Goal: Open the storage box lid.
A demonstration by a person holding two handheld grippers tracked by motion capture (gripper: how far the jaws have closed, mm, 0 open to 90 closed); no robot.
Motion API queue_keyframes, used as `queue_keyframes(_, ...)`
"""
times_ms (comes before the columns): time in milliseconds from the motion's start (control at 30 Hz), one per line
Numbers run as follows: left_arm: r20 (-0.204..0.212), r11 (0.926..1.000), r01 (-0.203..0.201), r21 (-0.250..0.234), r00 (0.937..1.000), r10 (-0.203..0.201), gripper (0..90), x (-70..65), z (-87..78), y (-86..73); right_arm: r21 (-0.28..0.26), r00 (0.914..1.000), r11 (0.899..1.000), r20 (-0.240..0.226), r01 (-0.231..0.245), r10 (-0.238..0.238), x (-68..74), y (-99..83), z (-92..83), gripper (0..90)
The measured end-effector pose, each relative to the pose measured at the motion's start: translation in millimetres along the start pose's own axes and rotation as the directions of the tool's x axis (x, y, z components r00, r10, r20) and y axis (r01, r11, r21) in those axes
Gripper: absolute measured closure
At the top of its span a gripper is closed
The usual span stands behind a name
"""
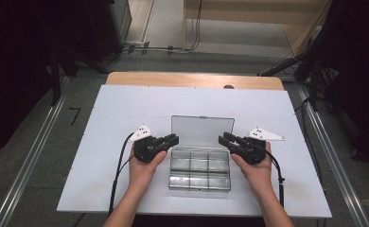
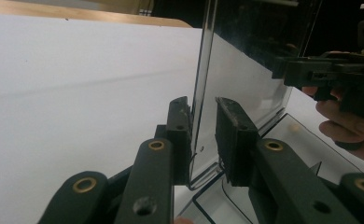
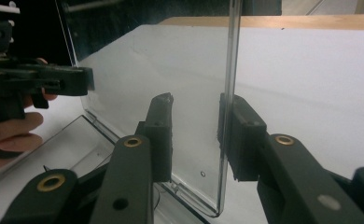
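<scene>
no readable text, labels, brands or numbers on anything here

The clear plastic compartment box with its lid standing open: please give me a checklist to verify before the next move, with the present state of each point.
1. Clear plastic lid stands upright behind the clear plastic compartment box: ok.
2. Left gripper straddles the lid's left edge: ok.
3. Left pads pressing the lid: not ok, a gap shows on one side.
4. Right gripper straddles the lid's right edge: ok.
5. Right pads pressing: not ok, the inner pad stands clear.
6. Compartments empty: cannot tell.
</scene>
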State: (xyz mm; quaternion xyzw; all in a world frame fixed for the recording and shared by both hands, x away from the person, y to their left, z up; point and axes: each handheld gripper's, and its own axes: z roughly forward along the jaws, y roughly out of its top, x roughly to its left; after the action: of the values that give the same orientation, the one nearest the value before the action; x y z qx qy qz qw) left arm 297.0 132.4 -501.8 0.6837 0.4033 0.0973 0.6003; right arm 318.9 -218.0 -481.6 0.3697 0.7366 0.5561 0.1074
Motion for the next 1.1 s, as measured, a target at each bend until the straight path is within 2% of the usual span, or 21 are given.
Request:
queue_keyframes(200,-0.001,0.9997,0.022,0.008,0.9998,-0.022,77.3,2.4,1.2,-1.2,0.019,0.9997,1.0,0.008,-0.022,0.022,-0.3,-1.1,2.7,62.9)
queue_keyframes(400,0.0,0.9988,0.048,0.009,0.9989,-0.048,77.6,3.5,1.4,-1.8,0.023,0.9993,0.999,-0.004,-0.036,0.036,-0.9,-1.6,4.6,57.3)
queue_keyframes(500,-0.014,0.9982,0.059,0.014,0.9982,-0.059,78.9,3.7,1.3,-3.4,0.036,0.9981,0.997,0.014,-0.061,0.061,-1.3,-2.1,7.0,55.9)
queue_keyframes(633,-0.007,0.9974,0.071,0.017,0.9975,-0.07,80.0,5.3,0.6,-4.6,0.042,0.9977,0.997,0.037,-0.058,0.057,-1.8,-3.8,9.7,60.3)
queue_keyframes(1100,-0.009,0.995,0.097,0.023,0.9952,-0.097,79.3,7.1,1.4,-7.3,0.046,0.9962,0.995,0.008,-0.087,0.086,-8.3,-5.4,14.6,59.1)
